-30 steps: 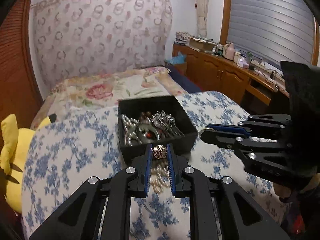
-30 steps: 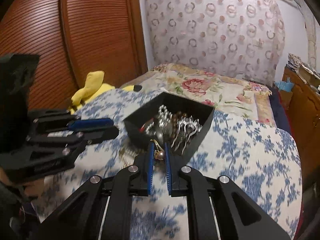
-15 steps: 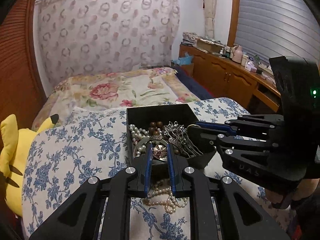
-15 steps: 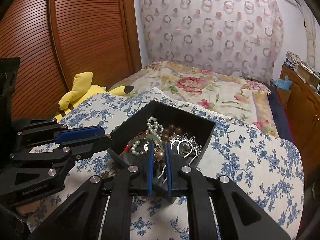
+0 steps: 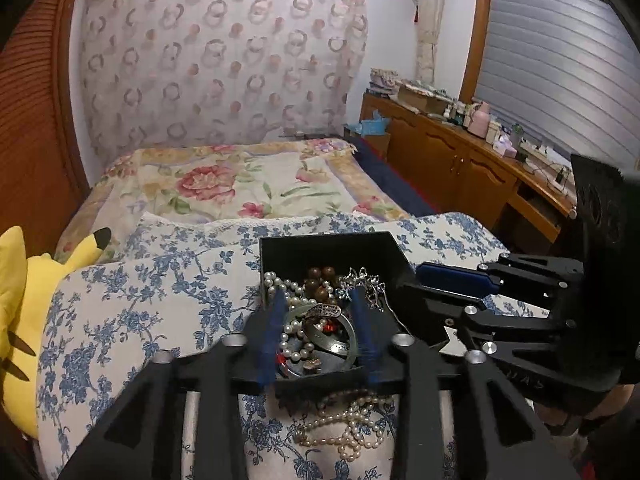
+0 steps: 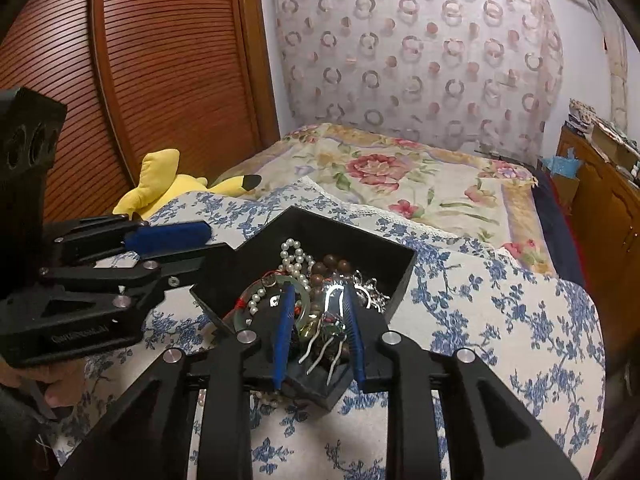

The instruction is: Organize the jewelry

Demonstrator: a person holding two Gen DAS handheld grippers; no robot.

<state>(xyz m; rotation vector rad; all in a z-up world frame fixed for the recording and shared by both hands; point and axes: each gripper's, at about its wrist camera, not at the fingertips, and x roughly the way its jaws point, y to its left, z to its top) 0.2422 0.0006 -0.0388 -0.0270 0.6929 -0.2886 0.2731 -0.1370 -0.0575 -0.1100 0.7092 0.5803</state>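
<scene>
A black open box [image 5: 332, 246] [image 6: 400, 280] sits on a blue-flowered cloth and holds pearl strings, brown beads, a silver bangle [image 5: 334, 342] and silver hair pins [image 6: 320, 350]. My left gripper [image 5: 318, 320] hangs open over the box's near side, nothing between its pads. My right gripper [image 6: 318, 312] hangs open over the box from the other side, above the hair pins. A pearl necklace [image 5: 352, 426] lies on the cloth just outside the box's near wall. Each gripper shows in the other's view.
A yellow plush toy [image 5: 24, 320] [image 6: 168, 188] lies at the left edge of the bed. A floral bedspread [image 5: 240, 188] stretches behind. A wooden cabinet [image 5: 460, 168] with clutter stands right; a slatted wooden door [image 6: 140, 80] stands left.
Both grippers moved forward over the box and opened. The small brooch held by the left and the small piece held by the right are no longer between the pads.
</scene>
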